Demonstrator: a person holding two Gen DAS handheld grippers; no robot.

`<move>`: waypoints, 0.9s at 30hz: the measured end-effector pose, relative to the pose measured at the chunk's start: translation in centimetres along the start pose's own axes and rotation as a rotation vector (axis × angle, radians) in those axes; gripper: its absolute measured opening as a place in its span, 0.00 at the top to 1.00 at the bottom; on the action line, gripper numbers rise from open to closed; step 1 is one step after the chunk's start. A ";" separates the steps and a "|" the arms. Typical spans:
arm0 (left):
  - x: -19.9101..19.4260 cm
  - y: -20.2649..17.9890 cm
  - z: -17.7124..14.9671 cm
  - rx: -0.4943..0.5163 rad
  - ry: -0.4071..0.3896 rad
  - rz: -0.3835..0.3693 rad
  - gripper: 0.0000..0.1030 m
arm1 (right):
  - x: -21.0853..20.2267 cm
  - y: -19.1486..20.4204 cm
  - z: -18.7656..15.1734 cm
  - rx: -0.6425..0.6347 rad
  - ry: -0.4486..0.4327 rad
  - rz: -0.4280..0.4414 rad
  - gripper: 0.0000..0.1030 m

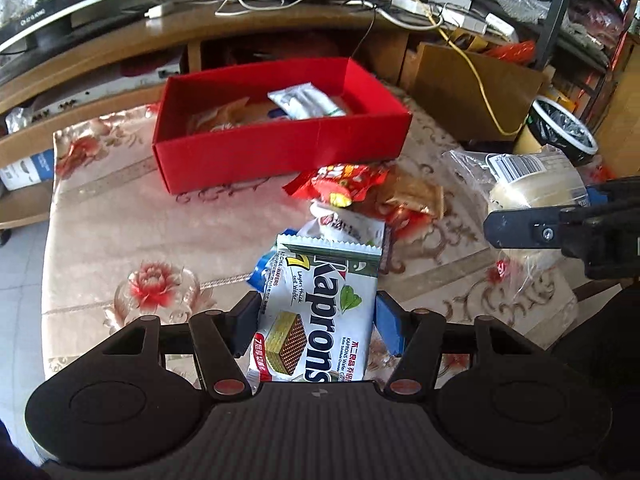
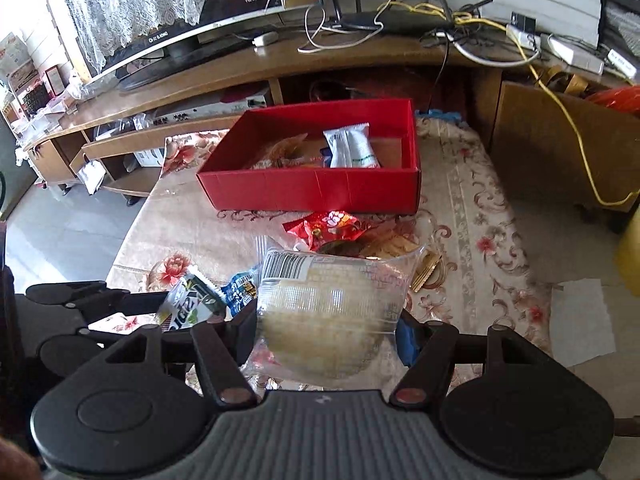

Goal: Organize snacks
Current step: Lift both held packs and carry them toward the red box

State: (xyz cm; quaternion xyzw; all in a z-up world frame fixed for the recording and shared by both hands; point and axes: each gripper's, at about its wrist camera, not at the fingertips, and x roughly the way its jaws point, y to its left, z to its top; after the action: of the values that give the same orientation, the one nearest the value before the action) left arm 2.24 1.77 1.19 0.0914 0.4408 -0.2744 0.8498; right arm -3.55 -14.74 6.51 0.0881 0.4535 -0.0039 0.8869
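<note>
Setting: a low table under a floral cloth, before a wooden TV bench strung with cables.
Landmark: a red box at the table's far side, already holding a silver packet and other snacks.
Loose pile: a red wrapper and several more packets lie on the cloth just in front of the box.
Left gripper: clamped across a Kaprons wafer pack, held nearer the camera than the pile, well short of the box.
Right gripper: closed on a clear-bagged round cake, level with the left one and just beside it, also short of the box.
Handling: both look light; the wafers are likely brittle, the cake soft, the film slippery, so grip the pack body gently, not the crimped ends.
Pose: both tools point forward at the box, fingers roughly level.
</note>
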 end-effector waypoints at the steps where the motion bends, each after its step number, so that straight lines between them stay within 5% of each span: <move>1: -0.1 0.0 0.0 0.000 -0.003 0.000 0.35 | -0.2 0.1 0.0 -0.001 -0.003 -0.003 0.35; 27: 0.1 0.0 0.8 -0.008 -0.022 -0.022 0.35 | -1.0 0.2 0.4 0.000 -0.021 -0.021 0.35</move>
State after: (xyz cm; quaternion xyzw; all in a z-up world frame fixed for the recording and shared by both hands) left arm 2.84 1.36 1.58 0.0801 0.4334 -0.2827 0.8519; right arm -3.77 -14.69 7.57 0.0833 0.4451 -0.0144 0.8915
